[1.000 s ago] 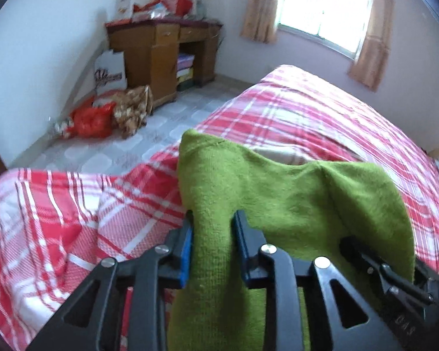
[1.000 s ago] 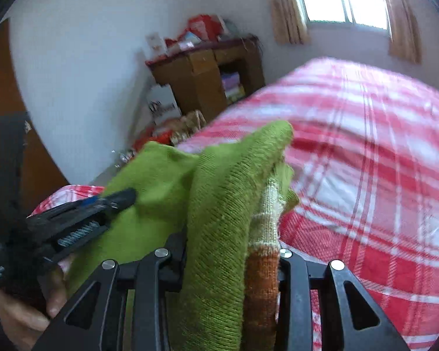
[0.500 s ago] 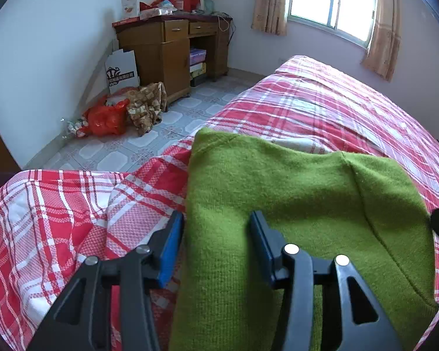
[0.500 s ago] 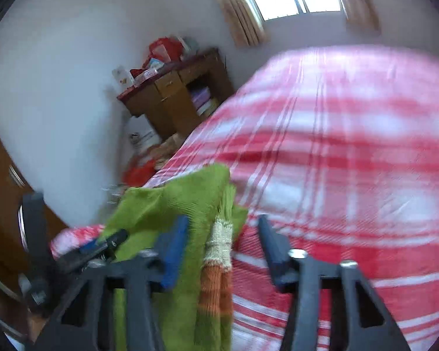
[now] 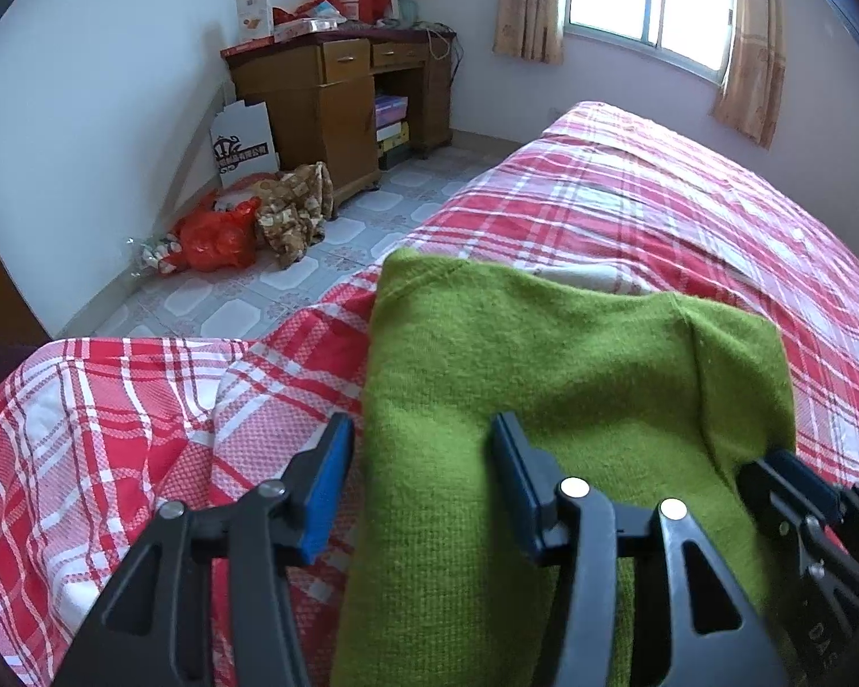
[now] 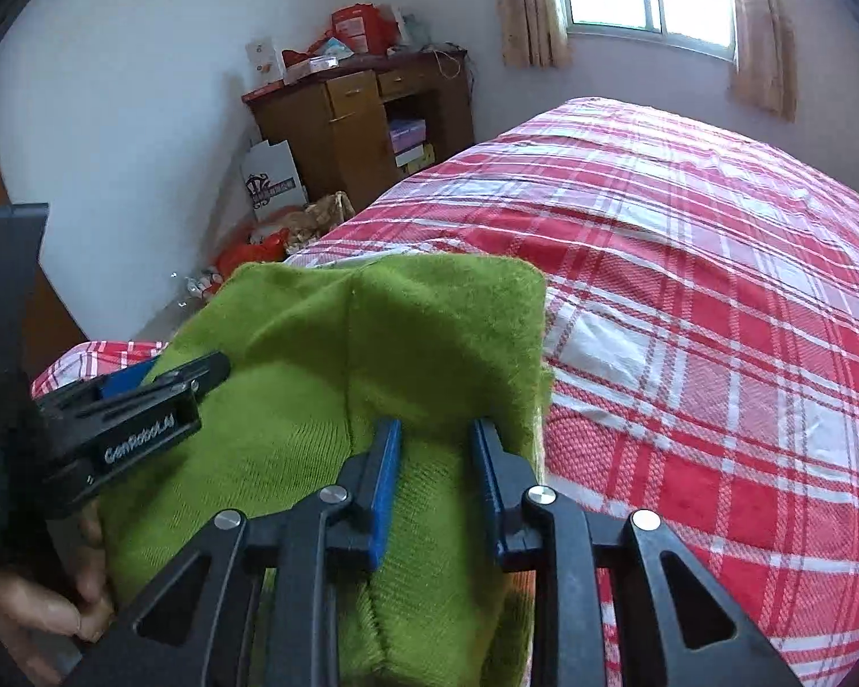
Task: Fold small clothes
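Green sweater [image 5: 544, 378]: fuzzy matt knit wool, ribbed weave near the bottom. Bedsheet [image 5: 687, 212]: thin woven checked cotton, matt. Desk [image 5: 338, 91], upper middle: glossy varnished wood. Floor [image 5: 372, 217]: smooth tiles. Left gripper [image 5: 424, 481]: matt black plastic, shiny metal rivets.

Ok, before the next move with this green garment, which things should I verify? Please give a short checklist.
1. Left tongs released: ok; jaws open, just been opening, edge of the green garment loose between them.
2. Right tongs gripping: ok; just been closing, jaws press a fold of the green garment.
3. Garment rests on the bedspread: ok.
4. Fold edges aligned: cannot tell; the tongs hide the near part.
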